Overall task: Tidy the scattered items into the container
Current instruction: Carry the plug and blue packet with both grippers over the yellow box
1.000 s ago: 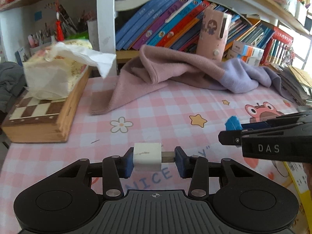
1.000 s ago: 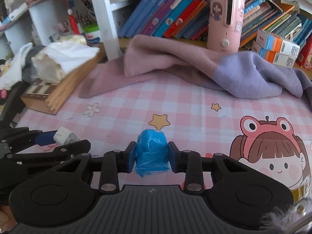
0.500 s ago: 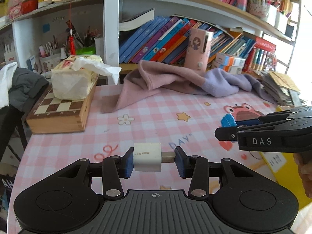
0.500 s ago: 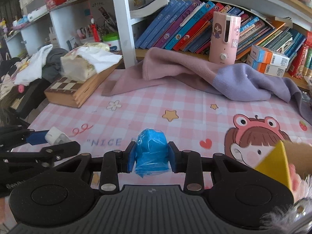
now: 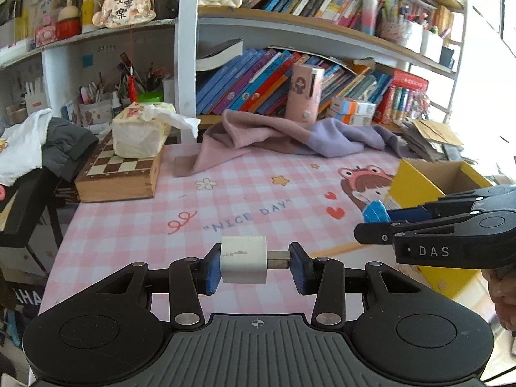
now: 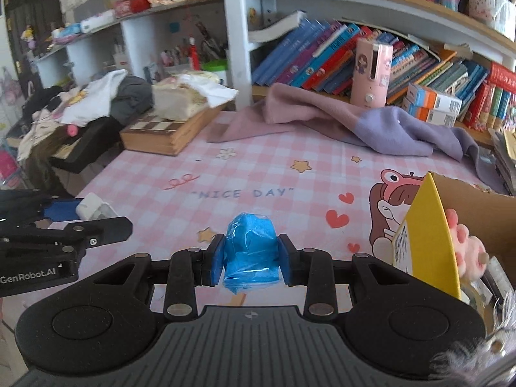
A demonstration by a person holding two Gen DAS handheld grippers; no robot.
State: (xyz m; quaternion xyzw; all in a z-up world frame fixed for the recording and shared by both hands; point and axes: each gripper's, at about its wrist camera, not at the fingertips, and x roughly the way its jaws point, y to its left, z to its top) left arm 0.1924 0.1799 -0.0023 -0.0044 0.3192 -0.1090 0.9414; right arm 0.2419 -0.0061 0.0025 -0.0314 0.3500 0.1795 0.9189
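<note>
Between the fingers (image 5: 211,269) of our left gripper (image 5: 254,267) we pinch a white charger (image 5: 243,264), its metal plug against the right pad, held above the table (image 5: 225,206). Our right gripper (image 6: 250,258) clamps a blue wrapped lump (image 6: 251,251) between its pads, also clear of the pink checked cloth. Just right of it stands the yellow box (image 6: 425,235), open at the top, with a pink plush paw (image 6: 467,251) inside. In the left view the right gripper reaches in from the right, its blue load in front of the box (image 5: 416,183). Farther back lie a pink and purple garment (image 5: 290,135), a chessboard box (image 5: 119,177) carrying tissues (image 5: 142,132), and shelves of books (image 5: 258,80).
</note>
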